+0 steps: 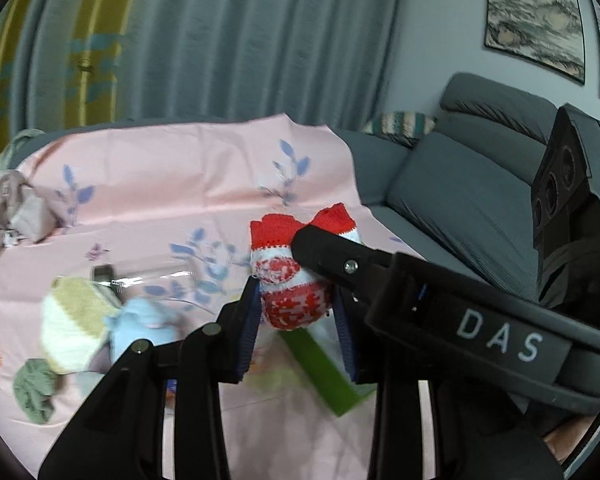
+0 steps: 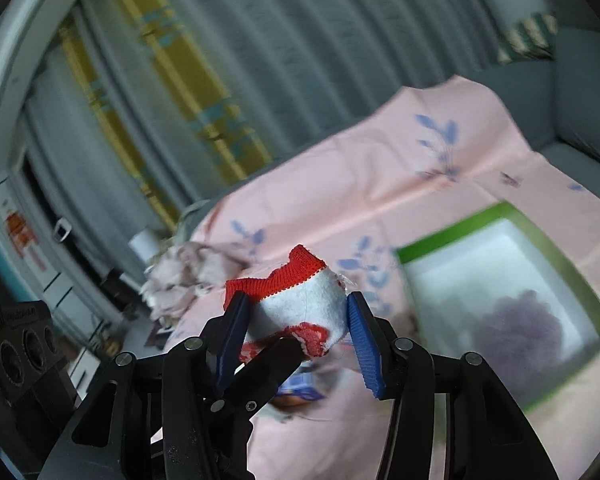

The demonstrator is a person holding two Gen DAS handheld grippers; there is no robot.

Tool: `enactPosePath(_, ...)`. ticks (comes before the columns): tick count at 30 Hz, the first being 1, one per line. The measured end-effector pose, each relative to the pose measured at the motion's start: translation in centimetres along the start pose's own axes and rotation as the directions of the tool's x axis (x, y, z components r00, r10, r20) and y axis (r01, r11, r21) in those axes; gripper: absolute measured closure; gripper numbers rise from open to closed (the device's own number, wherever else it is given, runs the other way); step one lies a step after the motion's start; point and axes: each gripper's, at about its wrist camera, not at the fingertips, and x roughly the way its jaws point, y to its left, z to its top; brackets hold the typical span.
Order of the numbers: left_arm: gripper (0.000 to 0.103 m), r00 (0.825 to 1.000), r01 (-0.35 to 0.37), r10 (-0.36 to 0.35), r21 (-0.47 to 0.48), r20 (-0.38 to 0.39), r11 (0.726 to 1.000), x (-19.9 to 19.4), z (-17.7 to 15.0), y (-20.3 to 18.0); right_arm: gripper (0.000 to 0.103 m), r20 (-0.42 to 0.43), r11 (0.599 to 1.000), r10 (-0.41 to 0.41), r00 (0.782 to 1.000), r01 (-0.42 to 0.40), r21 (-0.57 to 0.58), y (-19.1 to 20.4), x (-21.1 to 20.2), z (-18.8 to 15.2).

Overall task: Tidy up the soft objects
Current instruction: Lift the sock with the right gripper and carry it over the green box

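A rolled red-and-white sock [image 1: 290, 280] is held in the air above the pink sheet [image 1: 180, 184]. My left gripper [image 1: 298, 312] is shut on its lower part. My right gripper [image 2: 296, 316] is shut on its white upper part [image 2: 304, 304], and its finger crosses over the sock in the left wrist view [image 1: 340, 256]. A green-rimmed box [image 2: 512, 300] with a dark purple soft item [image 2: 520, 328] inside lies on the sheet to the right. A yellow-and-white sock bundle [image 1: 76, 320], a light blue one [image 1: 140, 328] and a green one [image 1: 34, 392] lie at the left.
A grey sofa [image 1: 460, 184] with a striped cushion [image 1: 400, 126] stands at the right. A pile of beige cloth [image 1: 8, 212] lies at the sheet's far left. Grey and yellow curtains [image 1: 220, 40] hang behind. A clear plastic item [image 1: 140, 276] lies mid-sheet.
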Motion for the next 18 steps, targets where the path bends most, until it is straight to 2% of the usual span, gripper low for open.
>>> enactPosePath(10,0.069,0.987,0.109,-0.104,0.037,-0.126,0.993,5.5,0.2,-4.4,0.056,0.0,0.976,-0.12,0.993,0.118,0.183,-7.1,-1.1,0.4)
enactPosePath(18,0.069,0.958,0.186,-0.167,0.062,-0.233,0.981,9.7,-0.3,-7.0,0.056,-0.02,0.927,-0.154,0.988,0.152,0.343,-12.5,-1.6,-0.1)
